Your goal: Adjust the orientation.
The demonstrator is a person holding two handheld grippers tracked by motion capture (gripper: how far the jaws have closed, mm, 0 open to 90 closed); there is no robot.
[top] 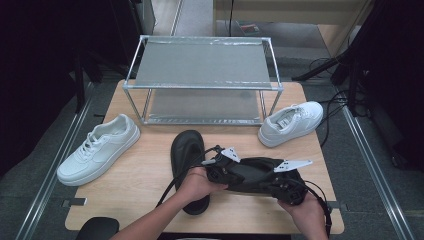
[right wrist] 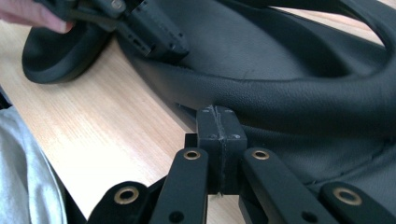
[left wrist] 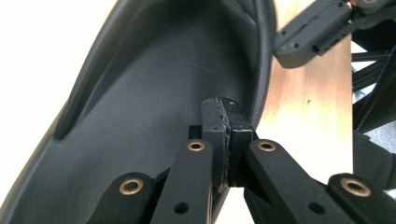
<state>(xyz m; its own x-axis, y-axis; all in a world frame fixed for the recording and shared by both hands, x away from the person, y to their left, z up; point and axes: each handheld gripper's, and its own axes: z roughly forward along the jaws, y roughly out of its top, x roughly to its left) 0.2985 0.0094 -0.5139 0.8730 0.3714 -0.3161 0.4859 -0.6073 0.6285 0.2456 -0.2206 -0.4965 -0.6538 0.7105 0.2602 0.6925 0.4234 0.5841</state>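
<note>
A black shoe (top: 255, 175) lies sideways on the tabletop (top: 140, 170) between both grippers: left gripper (top: 216, 172) and right gripper (top: 287, 189), each with jaws together, touching its leather.

Both forearms enter from the bottom edge of the high view and converge at lower centre. The left hand (top: 196, 184) holds the left gripper (top: 223, 171), pointing toward the right of the frame; the right hand (top: 310, 210) holds the right gripper (top: 280, 186), pointing left — each gripper's jaws pressed fully together, pads touching
</note>
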